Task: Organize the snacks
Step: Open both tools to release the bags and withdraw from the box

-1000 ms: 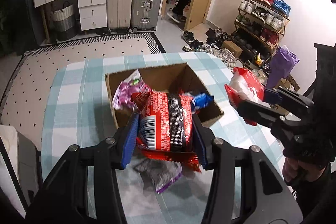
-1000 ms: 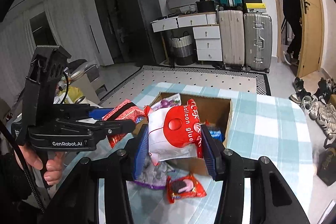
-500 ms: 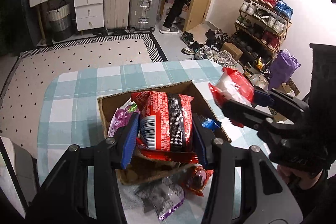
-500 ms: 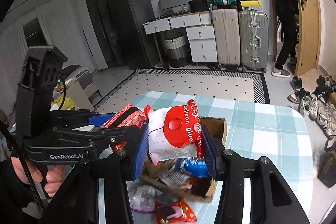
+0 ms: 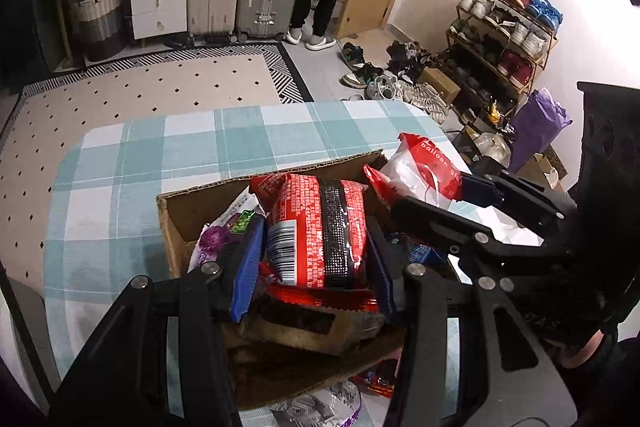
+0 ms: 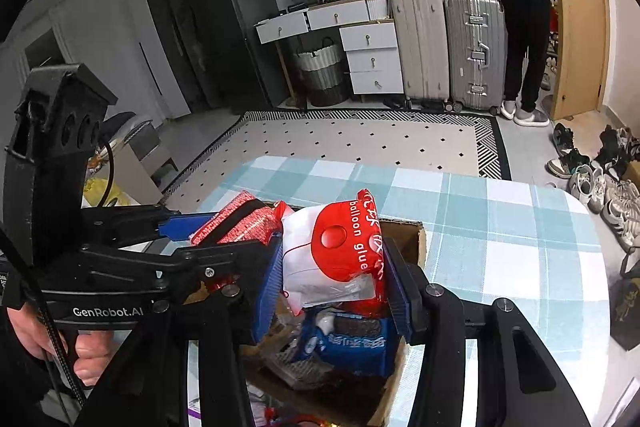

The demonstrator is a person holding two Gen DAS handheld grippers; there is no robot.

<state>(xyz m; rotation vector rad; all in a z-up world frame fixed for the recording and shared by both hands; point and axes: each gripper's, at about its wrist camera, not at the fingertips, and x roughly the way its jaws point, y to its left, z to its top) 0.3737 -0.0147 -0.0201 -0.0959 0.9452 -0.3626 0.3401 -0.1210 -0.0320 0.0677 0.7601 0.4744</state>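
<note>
Left tool (image 5: 316,259) squeezing red snack bag (image 5: 320,227), mid frame, over cardboard box (image 5: 176,219) on checked counter (image 5: 132,167). Right tool (image 6: 334,277) squeezing red & white bag (image 6: 332,259), also over box, w/ blue pack (image 6: 352,343) inside.

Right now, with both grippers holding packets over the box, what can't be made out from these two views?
- Box floor: both views, covered by the held packets and gripper frames.
- Purple packet: left view, half hidden behind the left gripper.
- Blue packet label: right view, partly under the white-red packet in the right gripper.
- Packets in front of the box: both views, cut off by the bottom edge.
- Red packet text: too small to read.
</note>
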